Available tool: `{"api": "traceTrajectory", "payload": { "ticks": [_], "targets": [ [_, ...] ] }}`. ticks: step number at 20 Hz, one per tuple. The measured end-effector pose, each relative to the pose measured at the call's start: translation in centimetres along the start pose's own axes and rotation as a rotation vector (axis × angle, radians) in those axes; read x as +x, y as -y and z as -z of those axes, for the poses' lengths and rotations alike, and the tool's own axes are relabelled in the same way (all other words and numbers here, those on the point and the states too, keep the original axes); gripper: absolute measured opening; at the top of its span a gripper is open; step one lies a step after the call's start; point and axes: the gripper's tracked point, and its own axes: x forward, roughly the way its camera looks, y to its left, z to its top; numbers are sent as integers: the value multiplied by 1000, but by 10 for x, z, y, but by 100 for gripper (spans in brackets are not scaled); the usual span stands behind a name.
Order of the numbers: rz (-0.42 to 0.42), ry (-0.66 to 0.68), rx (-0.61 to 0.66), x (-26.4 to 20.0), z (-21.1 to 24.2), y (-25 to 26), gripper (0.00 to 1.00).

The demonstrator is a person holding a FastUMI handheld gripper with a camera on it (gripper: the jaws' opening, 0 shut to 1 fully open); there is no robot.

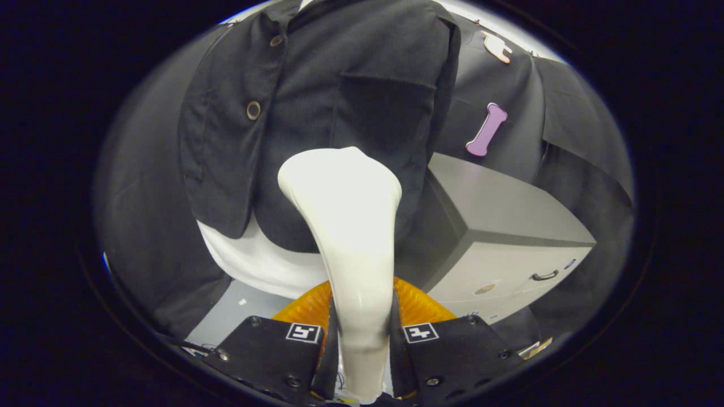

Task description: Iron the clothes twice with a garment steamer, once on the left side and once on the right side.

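I have the gripper (362,339) clamped on the glossy white plastic garment steamer (350,237): the jaws pinch its narrow handle from both sides, low down, so the wide head stands free ahead of them and can be steered flat against cloth. Taking the steamer as my landmark, an orange ribbed round thing (421,305) lies just behind its handle; I cannot tell what it is. Beyond the head hangs the dark grey button-front jacket (339,96) over a white fabric layer (249,263), upright so the fabric falls straight for steaming. The head sits near the jacket's lower hem, on the panel right of the buttons; whether it touches the cloth I cannot tell. Right of the steamer and farther back stands a grey metal drawer cabinet (509,226), just beside the jacket.
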Motion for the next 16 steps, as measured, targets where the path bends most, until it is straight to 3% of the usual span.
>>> {"api": "traceTrajectory", "payload": {
  "ticks": [7,16],
  "targets": [
    [-47,180,30,-74,-96,-8,40],
    [-142,385,89,-151,-224,-54,40]
  ]
}}
